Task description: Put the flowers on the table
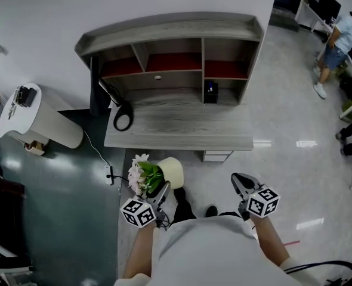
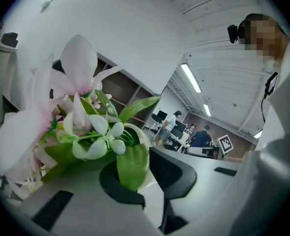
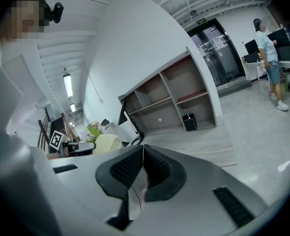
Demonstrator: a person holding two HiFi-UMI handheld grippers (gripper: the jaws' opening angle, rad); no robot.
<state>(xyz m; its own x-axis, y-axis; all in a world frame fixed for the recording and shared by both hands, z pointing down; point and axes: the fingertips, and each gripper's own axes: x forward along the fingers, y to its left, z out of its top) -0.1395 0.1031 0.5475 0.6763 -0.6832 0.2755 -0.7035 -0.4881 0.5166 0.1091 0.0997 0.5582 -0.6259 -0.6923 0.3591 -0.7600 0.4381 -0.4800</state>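
From here the left gripper [image 2: 146, 177] has its two dark jaws pinched on the wall of a cream pot [image 2: 145, 144]. Pink and white flowers [image 2: 78, 68] spill out of it and fill the left side. One green leaf [image 2: 132, 166] droops over the nearer jaw. Behind them stands a wooden shelf unit [image 2: 130, 90] against the white wall. Far off, a few people [image 2: 200, 136] are at desks under strip lights [image 2: 190, 77].

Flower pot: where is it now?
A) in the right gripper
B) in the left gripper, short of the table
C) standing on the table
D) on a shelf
B: the left gripper grips the pot by its rim, in front of the near edge of the table, not on it.
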